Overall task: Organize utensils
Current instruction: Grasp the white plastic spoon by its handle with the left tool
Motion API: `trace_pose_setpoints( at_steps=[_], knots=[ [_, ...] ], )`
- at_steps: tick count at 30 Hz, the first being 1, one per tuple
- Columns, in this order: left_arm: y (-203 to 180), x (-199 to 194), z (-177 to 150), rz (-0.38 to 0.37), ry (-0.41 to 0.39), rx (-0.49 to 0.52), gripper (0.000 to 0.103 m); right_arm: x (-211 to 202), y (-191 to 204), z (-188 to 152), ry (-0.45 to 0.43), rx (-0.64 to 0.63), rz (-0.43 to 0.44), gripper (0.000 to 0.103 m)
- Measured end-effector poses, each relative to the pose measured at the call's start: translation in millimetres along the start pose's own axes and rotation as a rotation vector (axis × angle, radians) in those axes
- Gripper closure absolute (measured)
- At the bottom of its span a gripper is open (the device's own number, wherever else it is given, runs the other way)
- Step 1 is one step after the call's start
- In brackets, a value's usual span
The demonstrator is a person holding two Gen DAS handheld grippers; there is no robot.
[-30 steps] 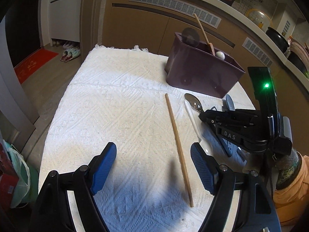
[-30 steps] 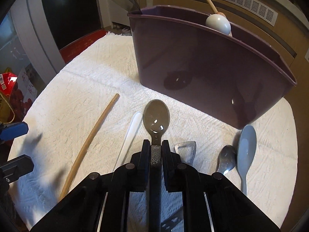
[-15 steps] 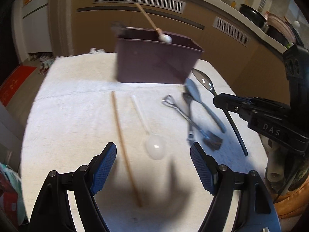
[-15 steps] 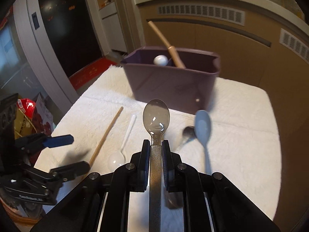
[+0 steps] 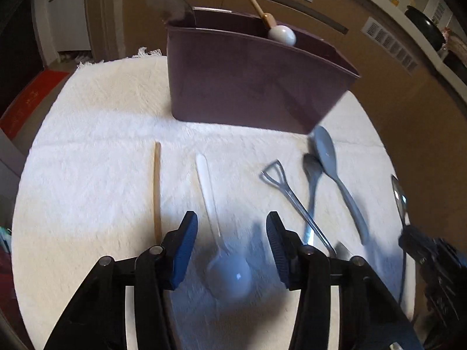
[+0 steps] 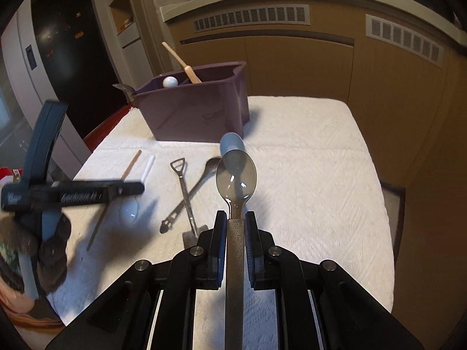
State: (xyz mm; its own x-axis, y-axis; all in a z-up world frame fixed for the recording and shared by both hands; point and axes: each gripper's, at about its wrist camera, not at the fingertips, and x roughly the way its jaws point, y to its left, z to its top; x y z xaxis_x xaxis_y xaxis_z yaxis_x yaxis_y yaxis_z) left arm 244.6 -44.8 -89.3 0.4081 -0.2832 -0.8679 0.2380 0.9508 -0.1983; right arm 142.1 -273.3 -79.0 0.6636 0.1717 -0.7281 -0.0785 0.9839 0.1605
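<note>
A purple utensil bin stands at the back of the white cloth; it also shows in the right wrist view and holds a wooden spoon and a white spoon. My left gripper is open, low over the white plastic spoon, jaws either side of its handle. A wooden chopstick, a metal shovel-shaped spoon, a dark spoon and a grey-blue spoon lie on the cloth. My right gripper is shut on a metal spoon held above the table.
The table with its white cloth ends near wooden cabinets with vents. A red mat lies on the floor at left. The left gripper shows at the left of the right wrist view.
My left gripper moved forward and down over the white spoon. My right gripper lifted the metal spoon off the cloth and drew back to the right.
</note>
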Motion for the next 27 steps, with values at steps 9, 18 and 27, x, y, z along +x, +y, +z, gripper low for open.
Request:
trace_pose_setpoints(
  at_steps=[9, 18, 27],
  knots=[
    [5, 35, 37, 0.074, 0.041, -0.017, 0.076, 8, -11, -4, 0.011, 0.02, 0.015, 0.09],
    [-1, 33, 34, 0.109, 0.002, 0.066, 0.094, 19, -4, -6, 0.039, 0.013, 0.04, 0.09],
    [-11, -30, 7, 0.063, -0.143, 0.109, 0.094, 18, 15, -9, 0.058, -0.034, 0.033, 0.09]
  ],
)
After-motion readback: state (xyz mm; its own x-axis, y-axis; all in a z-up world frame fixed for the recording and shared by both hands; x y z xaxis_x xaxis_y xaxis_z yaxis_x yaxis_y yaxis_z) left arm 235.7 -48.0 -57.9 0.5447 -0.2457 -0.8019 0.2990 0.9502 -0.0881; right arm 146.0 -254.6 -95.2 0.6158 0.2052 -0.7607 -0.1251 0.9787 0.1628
